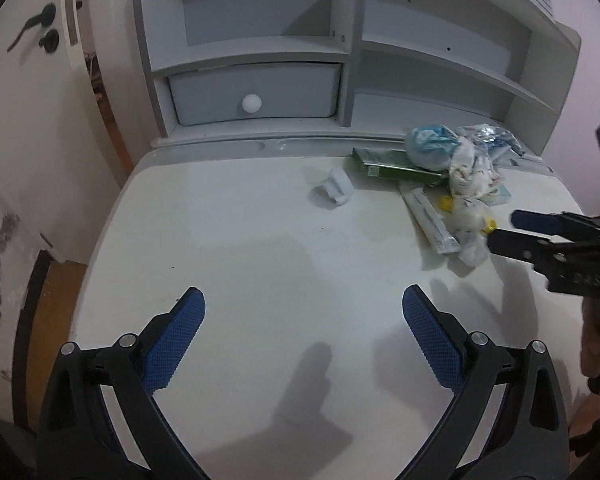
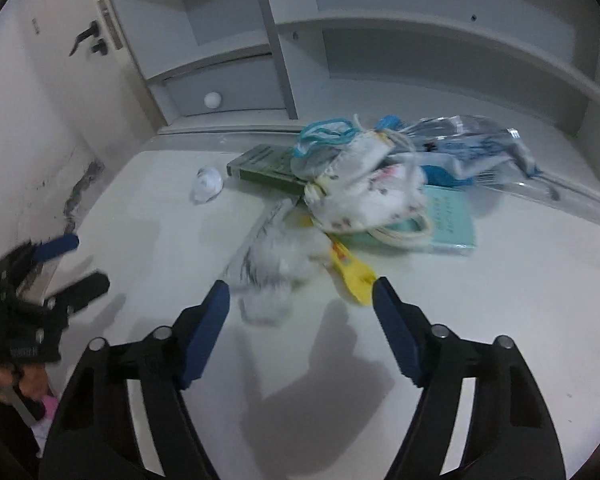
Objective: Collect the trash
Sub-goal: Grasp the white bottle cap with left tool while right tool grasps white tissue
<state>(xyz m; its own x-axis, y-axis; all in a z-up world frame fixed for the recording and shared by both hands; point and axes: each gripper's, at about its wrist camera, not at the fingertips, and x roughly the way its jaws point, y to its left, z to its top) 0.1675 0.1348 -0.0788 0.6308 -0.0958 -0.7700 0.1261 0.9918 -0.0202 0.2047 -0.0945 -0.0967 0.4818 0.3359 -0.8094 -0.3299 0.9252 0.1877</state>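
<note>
A heap of trash lies on the white desk (image 1: 240, 248) at the back right: a green box (image 1: 396, 164) (image 2: 264, 166), a patterned face mask (image 2: 364, 196), a teal booklet (image 2: 448, 220), a clear plastic bag (image 2: 480, 148), a long white wrapper (image 1: 430, 220) and a yellow-and-white wrapper (image 2: 352, 268) (image 1: 470, 216). A crumpled white paper ball (image 1: 334, 190) (image 2: 206, 186) lies apart to the left. My left gripper (image 1: 304, 300) is open and empty over the bare desk. My right gripper (image 2: 300, 292) is open, just short of the white crumpled wrapper (image 2: 268, 280); it also shows in the left wrist view (image 1: 504, 232).
A grey hutch with shelves (image 1: 440, 60) and a drawer with a white knob (image 1: 252, 103) stands behind the desk. A white door with a black handle (image 1: 32, 28) is at the left. The desk's left edge drops to a wooden floor (image 1: 56, 300).
</note>
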